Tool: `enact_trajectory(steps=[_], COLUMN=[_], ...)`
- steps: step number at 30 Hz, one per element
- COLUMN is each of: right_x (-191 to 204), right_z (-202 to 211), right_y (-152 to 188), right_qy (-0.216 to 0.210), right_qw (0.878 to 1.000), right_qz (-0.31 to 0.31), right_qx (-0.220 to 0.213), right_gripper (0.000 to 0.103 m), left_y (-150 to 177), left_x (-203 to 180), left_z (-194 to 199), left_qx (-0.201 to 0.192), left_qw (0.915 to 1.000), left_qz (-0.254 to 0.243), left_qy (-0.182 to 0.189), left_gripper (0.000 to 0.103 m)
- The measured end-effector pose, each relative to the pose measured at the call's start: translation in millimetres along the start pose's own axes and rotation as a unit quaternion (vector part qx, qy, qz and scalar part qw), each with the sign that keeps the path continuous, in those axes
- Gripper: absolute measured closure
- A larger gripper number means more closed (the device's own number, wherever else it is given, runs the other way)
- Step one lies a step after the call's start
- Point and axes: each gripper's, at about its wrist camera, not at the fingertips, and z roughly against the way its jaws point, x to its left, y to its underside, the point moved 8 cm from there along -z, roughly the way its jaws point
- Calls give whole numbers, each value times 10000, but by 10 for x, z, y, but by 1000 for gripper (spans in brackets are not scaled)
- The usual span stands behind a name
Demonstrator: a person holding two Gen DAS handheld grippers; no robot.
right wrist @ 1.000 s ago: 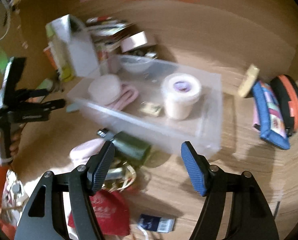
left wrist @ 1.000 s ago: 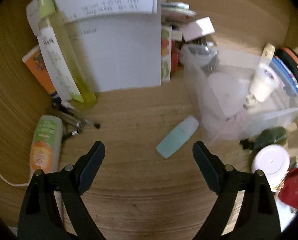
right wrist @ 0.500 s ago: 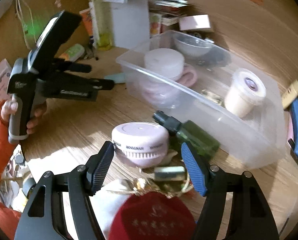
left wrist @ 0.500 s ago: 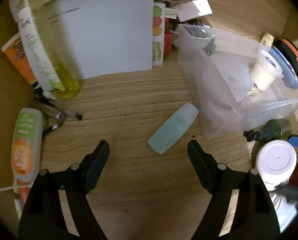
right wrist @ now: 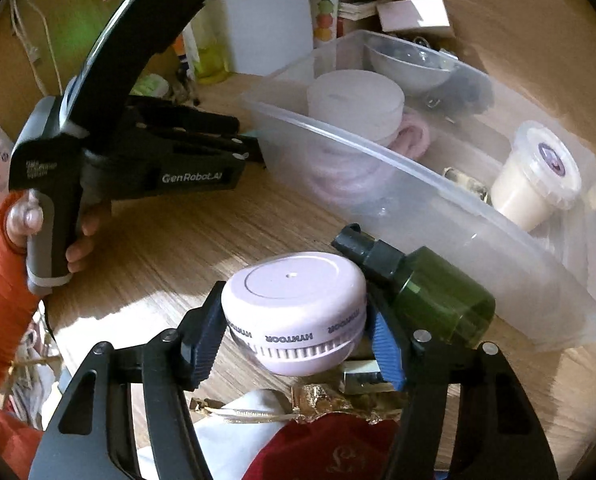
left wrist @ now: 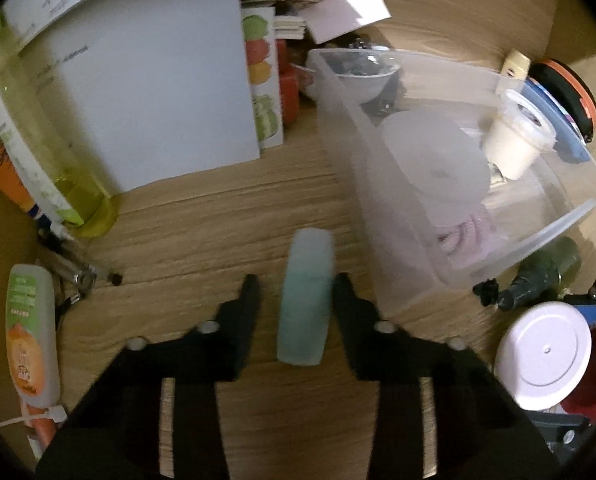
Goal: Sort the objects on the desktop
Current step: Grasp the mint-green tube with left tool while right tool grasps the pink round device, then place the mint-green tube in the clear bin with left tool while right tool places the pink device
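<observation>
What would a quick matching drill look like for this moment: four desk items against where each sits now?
Things:
1. pale teal bottle
2. lilac round jar
3. cream cup
4. dark green bottle

Places:
A. inside the clear bin
B. lying against the bin's outer wall
C. between the right claw's closing jaws
D. between the left claw's closing jaws

Pairs: 1-D, 2-C, 3-A, 4-B

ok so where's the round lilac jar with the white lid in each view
Left wrist view: the lilac jar sits at the lower right edge, lid up, right of the left tongs.
Right wrist view: it sits at bottom centre, between the closing right tongs.
Shared landmark: the clear plastic bin, with the dark green bottle lying between bin and jar.
</observation>
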Motion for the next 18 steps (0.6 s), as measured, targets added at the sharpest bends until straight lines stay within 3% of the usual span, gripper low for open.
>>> enact_trajectory(steps=[8, 18], right_x=[-12, -125], right_z=[202, 603], right_y=[34, -45], right_qy=[40, 109], right_qw=[9995, 9966], right_qz=[-2, -214], right_qx=[-297, -783], right_gripper=[42, 42], left_y=[-100, -3], left_x=[152, 224], left_z=[4, 584], left_qx=[-1, -609], left_qw=[9997, 9969], left_qz=[228, 441], left_qy=[-17, -227], left_gripper=[79, 79])
